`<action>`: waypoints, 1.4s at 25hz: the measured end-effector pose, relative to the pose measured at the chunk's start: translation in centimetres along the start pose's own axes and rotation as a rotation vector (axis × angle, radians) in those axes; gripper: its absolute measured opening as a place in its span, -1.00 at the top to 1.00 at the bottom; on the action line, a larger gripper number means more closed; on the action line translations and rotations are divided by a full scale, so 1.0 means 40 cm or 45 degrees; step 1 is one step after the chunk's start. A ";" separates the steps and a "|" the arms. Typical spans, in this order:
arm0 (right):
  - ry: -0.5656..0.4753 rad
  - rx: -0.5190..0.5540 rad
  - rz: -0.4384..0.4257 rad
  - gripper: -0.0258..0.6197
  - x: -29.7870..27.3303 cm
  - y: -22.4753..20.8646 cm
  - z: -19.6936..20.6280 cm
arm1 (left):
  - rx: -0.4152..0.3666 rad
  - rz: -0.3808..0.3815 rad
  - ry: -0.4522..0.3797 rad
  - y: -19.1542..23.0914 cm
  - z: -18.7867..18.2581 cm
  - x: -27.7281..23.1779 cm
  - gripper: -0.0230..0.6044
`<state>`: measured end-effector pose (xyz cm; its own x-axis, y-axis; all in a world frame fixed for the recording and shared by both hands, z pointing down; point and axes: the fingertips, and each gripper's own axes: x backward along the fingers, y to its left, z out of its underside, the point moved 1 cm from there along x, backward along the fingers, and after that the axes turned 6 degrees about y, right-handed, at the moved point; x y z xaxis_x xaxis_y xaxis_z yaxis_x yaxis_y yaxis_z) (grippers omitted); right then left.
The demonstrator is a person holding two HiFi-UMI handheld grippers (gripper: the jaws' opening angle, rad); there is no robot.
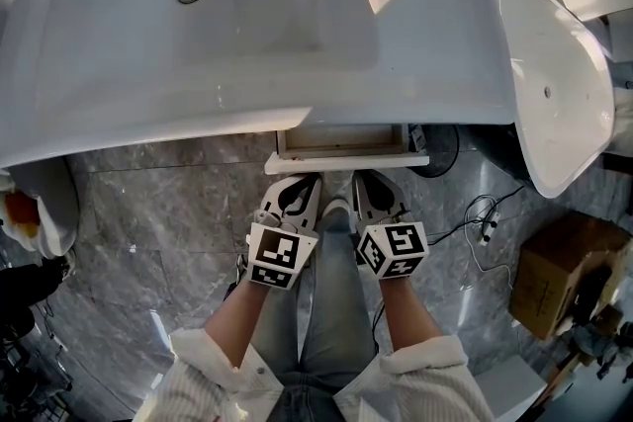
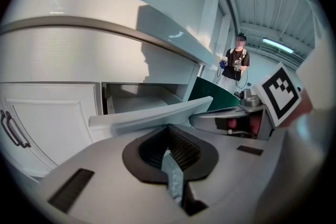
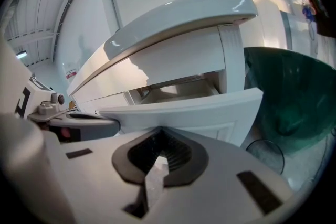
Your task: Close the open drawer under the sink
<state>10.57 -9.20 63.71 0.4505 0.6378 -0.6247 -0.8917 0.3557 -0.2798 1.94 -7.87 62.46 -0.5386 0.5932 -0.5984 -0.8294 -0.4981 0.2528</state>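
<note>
Under the white sink (image 1: 247, 25) a white drawer (image 1: 346, 159) stands pulled out a short way, its inside showing between the front panel and the cabinet. Both grippers are held side by side right at that front panel. My left gripper (image 1: 293, 188) is shut with nothing in it; in the left gripper view its tips (image 2: 169, 129) sit just short of the drawer front (image 2: 152, 115). Empty too, my right gripper (image 1: 374, 185) is shut, its tips (image 3: 160, 131) against or nearly against the drawer front (image 3: 184, 107); whether they touch cannot be told.
A second white basin (image 1: 549, 84) stands at the right, with cables (image 1: 480, 217) and a cardboard box (image 1: 559, 272) on the grey marble floor. A cabinet door with a dark handle (image 2: 13, 128) is left of the drawer. A person (image 2: 237, 63) stands far off.
</note>
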 end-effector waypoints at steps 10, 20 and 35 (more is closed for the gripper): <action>-0.007 0.037 0.005 0.89 -0.017 -0.008 -0.024 | -0.023 -0.008 -0.021 0.014 -0.025 -0.014 0.88; -0.019 0.056 0.018 0.89 -0.052 -0.016 -0.063 | -0.088 0.001 -0.024 0.047 -0.058 -0.038 0.88; -0.043 0.089 0.027 0.89 -0.114 -0.036 -0.132 | -0.186 -0.008 -0.037 0.109 -0.111 -0.085 0.88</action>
<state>9.57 -16.21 63.12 0.4339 0.6677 -0.6049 -0.8963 0.3879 -0.2148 0.82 -14.87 62.24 -0.5391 0.6139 -0.5765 -0.8038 -0.5795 0.1346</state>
